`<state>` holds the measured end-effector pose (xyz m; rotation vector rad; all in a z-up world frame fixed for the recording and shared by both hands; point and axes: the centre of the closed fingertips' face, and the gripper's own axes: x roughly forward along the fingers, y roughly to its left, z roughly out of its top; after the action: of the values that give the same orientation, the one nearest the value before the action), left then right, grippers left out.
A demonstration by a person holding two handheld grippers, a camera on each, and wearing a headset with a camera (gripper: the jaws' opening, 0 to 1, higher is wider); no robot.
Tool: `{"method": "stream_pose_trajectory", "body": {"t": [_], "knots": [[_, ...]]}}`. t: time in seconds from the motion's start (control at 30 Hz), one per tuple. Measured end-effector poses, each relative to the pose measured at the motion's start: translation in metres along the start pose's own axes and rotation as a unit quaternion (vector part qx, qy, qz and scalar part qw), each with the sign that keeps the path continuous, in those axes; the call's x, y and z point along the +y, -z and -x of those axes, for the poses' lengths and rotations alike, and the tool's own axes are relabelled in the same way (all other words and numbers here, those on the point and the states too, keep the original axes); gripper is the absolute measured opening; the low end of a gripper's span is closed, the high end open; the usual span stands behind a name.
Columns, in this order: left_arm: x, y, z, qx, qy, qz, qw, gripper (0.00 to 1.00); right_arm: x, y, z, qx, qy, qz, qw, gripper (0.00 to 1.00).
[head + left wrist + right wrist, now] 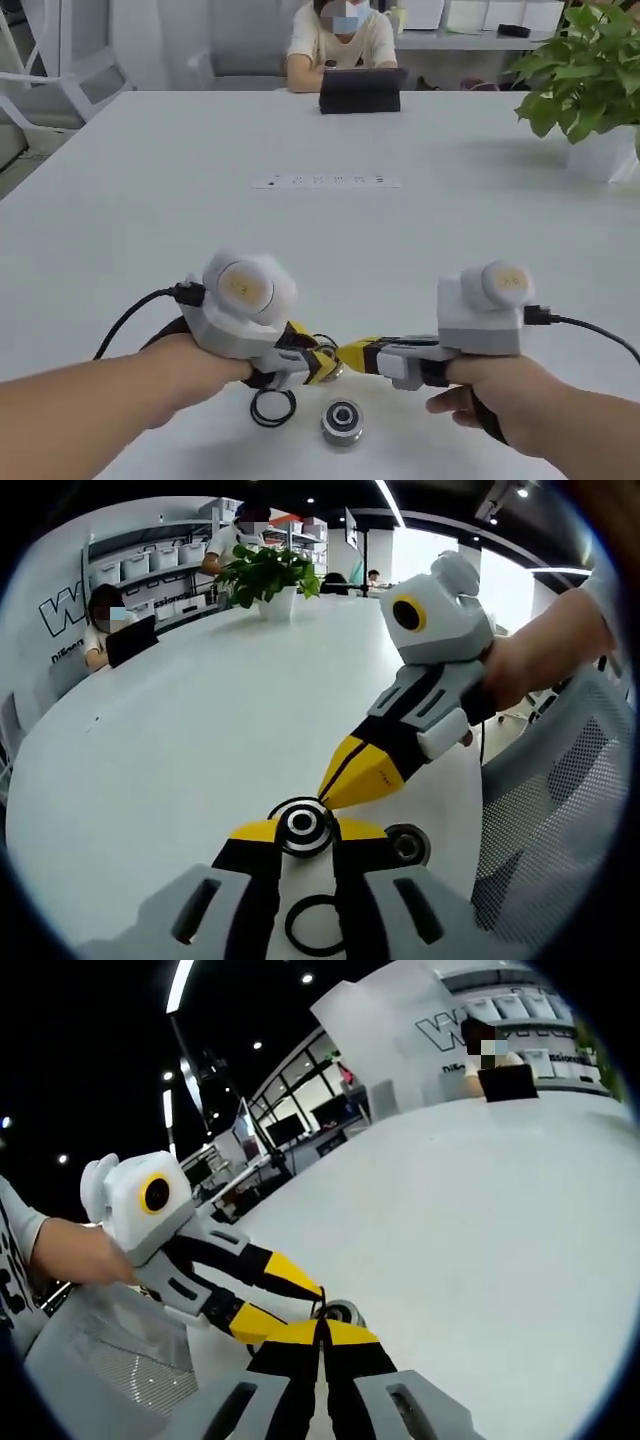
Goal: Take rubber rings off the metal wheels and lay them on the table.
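Low over the worktop, left tool clamped a metal wheel; right tool, jaws closed, touched its rim, forearms angled inward.

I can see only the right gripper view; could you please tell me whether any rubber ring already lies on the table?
Observer: Yes, one black rubber ring lies flat on the table, just below the left gripper in the head view.
Operator: Thank you; is another wheel nearby?
Observer: A second metal wheel lies beside that ring, not touching it.
Operator: How is the other one gripped?
Observer: The left gripper view shows its jaws clamping the held wheel across the rim, hub facing the camera.
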<state>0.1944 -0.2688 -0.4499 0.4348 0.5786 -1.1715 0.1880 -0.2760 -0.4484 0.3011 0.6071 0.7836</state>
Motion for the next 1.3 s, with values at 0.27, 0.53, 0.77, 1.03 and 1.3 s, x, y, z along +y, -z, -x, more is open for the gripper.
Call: {"method": "stream_pose_trajectory", "body": {"t": [0.27, 0.53, 0.77, 1.03, 1.3], "knots": [[-0.001, -0.009, 0.011, -0.019, 0.010, -0.003, 0.9998, 0.24, 0.001, -0.004, 0.001, -0.006, -0.002, -0.004, 1.0000, 0.00], [0.004, -0.007, 0.020, -0.022, 0.003, 0.000, 0.9998, 0.26, 0.002, -0.006, 0.003, -0.011, -0.004, -0.006, 0.9999, 0.00], [0.000, -0.012, 0.032, -0.036, 0.007, 0.003, 0.9993, 0.31, 0.004, -0.009, 0.004, -0.016, -0.010, -0.009, 0.9998, 0.00], [0.004, -0.018, 0.050, -0.054, 0.004, 0.010, 0.9985, 0.36, 0.009, -0.015, 0.004, -0.023, -0.019, -0.011, 0.9995, 0.00], [0.010, -0.015, 0.069, -0.064, -0.006, 0.020, 0.9978, 0.39, 0.015, -0.016, 0.005, -0.025, -0.027, -0.014, 0.9992, 0.00]]}}
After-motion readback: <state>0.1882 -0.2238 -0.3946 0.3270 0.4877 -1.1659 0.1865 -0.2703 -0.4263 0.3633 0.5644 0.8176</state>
